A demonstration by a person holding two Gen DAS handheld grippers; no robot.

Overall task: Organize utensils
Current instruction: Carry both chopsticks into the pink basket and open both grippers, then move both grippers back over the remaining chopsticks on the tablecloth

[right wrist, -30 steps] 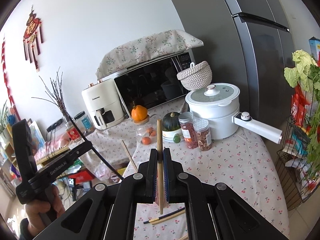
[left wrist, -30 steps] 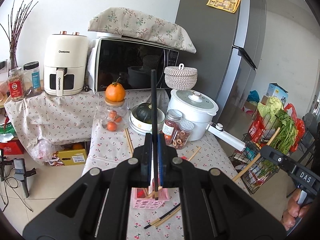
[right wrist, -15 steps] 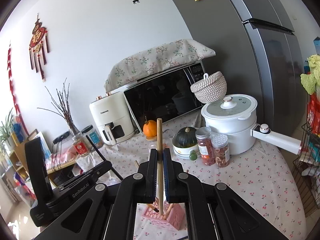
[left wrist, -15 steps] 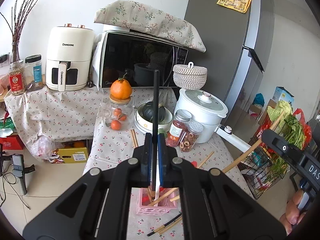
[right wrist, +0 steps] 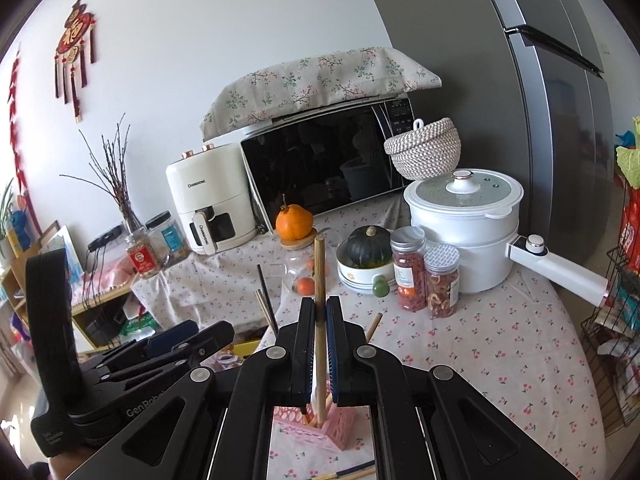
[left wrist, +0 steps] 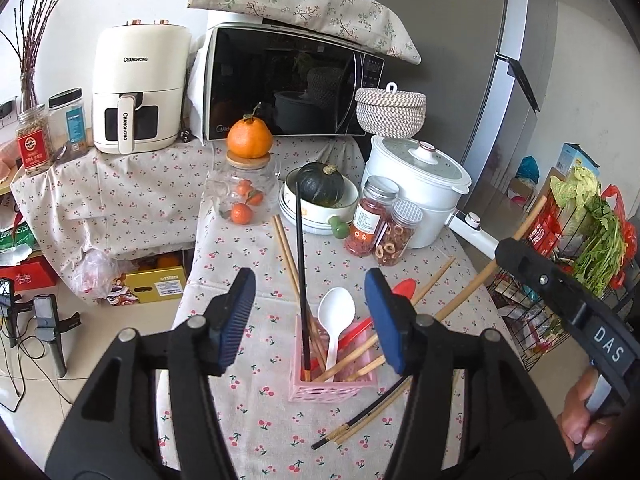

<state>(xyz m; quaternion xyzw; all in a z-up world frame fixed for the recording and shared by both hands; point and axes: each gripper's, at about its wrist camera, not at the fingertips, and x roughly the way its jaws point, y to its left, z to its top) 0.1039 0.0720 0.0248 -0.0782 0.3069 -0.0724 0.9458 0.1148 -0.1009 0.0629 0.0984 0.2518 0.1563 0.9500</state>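
Straight ahead of your left wrist camera, the left gripper (left wrist: 306,308) stands wide apart and holds nothing; the black chopstick (left wrist: 301,272) stands free and nearly upright in the pink basket (left wrist: 320,392), which sits on the table (left wrist: 440,272) at about 6 o'clock from the white bowl (left wrist: 320,208) with the squash. Lift that gripper straight up so its pads do not brush the stick on the way out. Counting what shows in the basket: one black chopstick, one white spoon (left wrist: 335,312), something red that I cannot identify, and several wooden sticks too overlapped to count. Loose on the cloth I make out one wooden pair (left wrist: 285,252) at 12 o'clock of the basket, one wooden chopstick (left wrist: 434,280) at 2 o'clock, and a black-tipped pair (left wrist: 362,416) at 5 o'clock. From the right wrist camera, the right gripper (right wrist: 319,320) is clamped on one wooden chopstick (right wrist: 319,264), held upright with its lower end inside the pink basket (right wrist: 340,428). Let the tip settle among the other sticks before you release, and open slowly so it leans rather than tips out. Two jars (right wrist: 424,276) stand at 2 o'clock.
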